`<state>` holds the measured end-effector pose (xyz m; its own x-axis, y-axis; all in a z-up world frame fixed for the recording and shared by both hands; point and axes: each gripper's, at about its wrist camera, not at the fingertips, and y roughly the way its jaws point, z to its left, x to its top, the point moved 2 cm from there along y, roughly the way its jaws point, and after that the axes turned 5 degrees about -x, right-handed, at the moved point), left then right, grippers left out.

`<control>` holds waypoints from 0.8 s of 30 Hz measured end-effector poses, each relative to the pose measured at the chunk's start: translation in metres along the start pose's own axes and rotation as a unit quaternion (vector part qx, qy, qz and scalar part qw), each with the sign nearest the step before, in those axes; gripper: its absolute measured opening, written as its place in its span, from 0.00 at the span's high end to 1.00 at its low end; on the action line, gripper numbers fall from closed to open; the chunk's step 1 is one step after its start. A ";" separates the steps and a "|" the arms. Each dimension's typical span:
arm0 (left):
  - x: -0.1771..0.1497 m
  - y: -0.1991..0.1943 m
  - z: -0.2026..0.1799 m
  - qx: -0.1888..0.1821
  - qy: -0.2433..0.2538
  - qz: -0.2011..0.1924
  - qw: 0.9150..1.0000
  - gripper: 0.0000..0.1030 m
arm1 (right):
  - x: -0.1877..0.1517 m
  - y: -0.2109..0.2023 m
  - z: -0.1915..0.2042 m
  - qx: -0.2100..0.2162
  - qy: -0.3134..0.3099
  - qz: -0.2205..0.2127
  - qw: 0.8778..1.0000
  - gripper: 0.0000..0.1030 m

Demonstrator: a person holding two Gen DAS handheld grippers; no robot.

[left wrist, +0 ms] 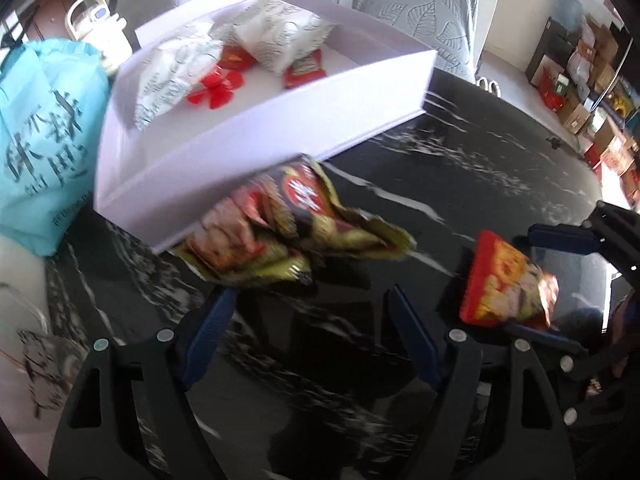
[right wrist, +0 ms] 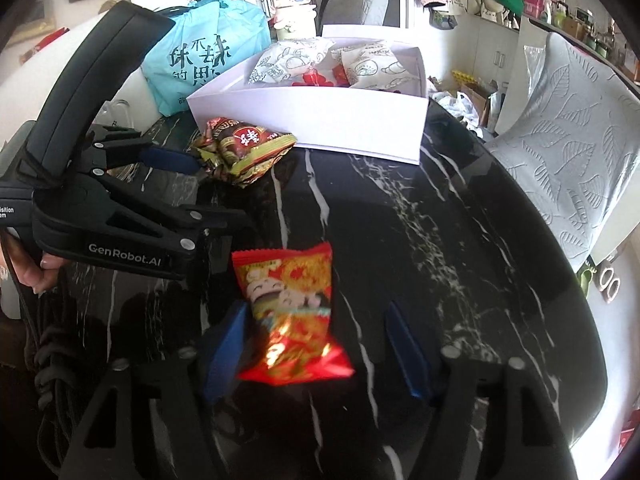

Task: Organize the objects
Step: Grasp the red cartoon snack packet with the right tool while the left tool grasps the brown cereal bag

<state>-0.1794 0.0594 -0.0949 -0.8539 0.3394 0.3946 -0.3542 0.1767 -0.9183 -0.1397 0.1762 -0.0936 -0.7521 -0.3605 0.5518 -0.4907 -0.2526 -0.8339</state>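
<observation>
L gripper [left wrist: 310, 300] w/ jaws wide apart, nothing gripped; the green-and-red snack bag [left wrist: 288, 228] lies just ahead of its blue fingertips on the black marble table [left wrist: 460, 168], its far end against the white box [left wrist: 224, 168]. R gripper [right wrist: 316, 320] jaws partly open around the red snack packet [right wrist: 292, 308], which lies flat on the table btw the pads; left pad close beside it, right pad clear, not clamped. The box sits farther ahead of both, w/ white snack packs [right wrist: 292, 60] and red candies [left wrist: 216, 88] inside. Teal bag [right wrist: 200, 56] beyond, left of the box.
</observation>
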 end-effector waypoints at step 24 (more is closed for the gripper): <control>0.008 -0.021 0.012 0.039 -0.080 -0.088 0.992 0.23 | -0.006 -0.008 -0.021 0.022 0.008 -0.027 0.999 0.50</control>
<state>-0.1832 0.0471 -0.0725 -0.8236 0.1564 0.5452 -0.5266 0.1462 -0.8374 -0.1405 0.1987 -0.0909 -0.7321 -0.3305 0.5957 -0.5117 -0.3105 -0.8011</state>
